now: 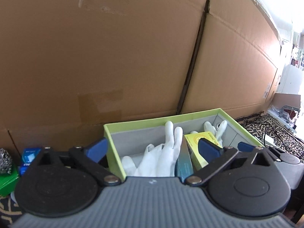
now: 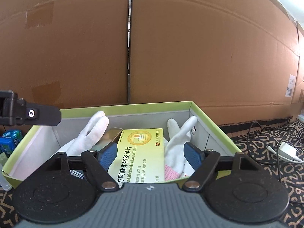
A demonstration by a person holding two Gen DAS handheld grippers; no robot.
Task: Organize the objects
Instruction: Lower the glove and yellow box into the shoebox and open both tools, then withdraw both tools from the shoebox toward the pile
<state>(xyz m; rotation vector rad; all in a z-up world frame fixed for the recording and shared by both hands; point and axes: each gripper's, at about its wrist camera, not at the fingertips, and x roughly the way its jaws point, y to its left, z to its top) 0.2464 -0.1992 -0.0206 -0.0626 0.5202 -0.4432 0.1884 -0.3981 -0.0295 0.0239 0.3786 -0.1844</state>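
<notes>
Landmark: open box point(image 2: 121, 105), on the patterned cloth point(image 2: 266, 171), directly in front of the cardboard wall point(image 2: 171, 47). In the box: medicine carton point(image 2: 140, 152) at centre, one glove point(image 2: 91, 133) left of it, second glove point(image 2: 178, 138) right of it, a flat pack point(image 2: 106, 138) wedged between left glove and carton. Left of the box, outside: blue packet point(image 1: 28, 156) and steel scourer point(image 1: 4, 160). Right of the box: charger point(image 2: 287, 149) with cables on the cloth.
</notes>
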